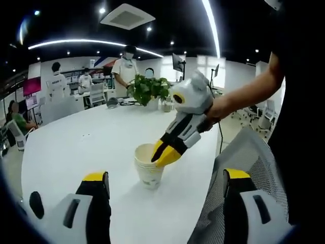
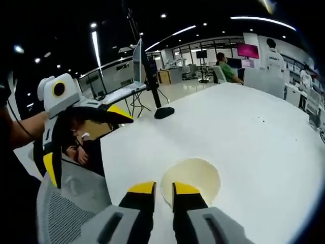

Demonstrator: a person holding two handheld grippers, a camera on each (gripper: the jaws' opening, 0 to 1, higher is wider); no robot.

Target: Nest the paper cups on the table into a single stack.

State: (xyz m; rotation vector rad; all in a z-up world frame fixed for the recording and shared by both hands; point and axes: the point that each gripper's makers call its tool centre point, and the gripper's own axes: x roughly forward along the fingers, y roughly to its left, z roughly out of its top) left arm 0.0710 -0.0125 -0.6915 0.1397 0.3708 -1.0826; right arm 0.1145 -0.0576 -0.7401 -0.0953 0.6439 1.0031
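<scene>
With the cup stack near the tabletop's near edge, the right gripper, jaws nearly closed at its rim, should release straight up, while the left gripper waits wide open, empty.

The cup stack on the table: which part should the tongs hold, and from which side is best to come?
Take the cup stack at its rolled rim, from above, one tip inside the mouth and one outside. It stands upright on the white table with its mouth open upward, and the wall tapers downward, so a side grip could slip. The right tongs already sit at the near rim this way.
</scene>
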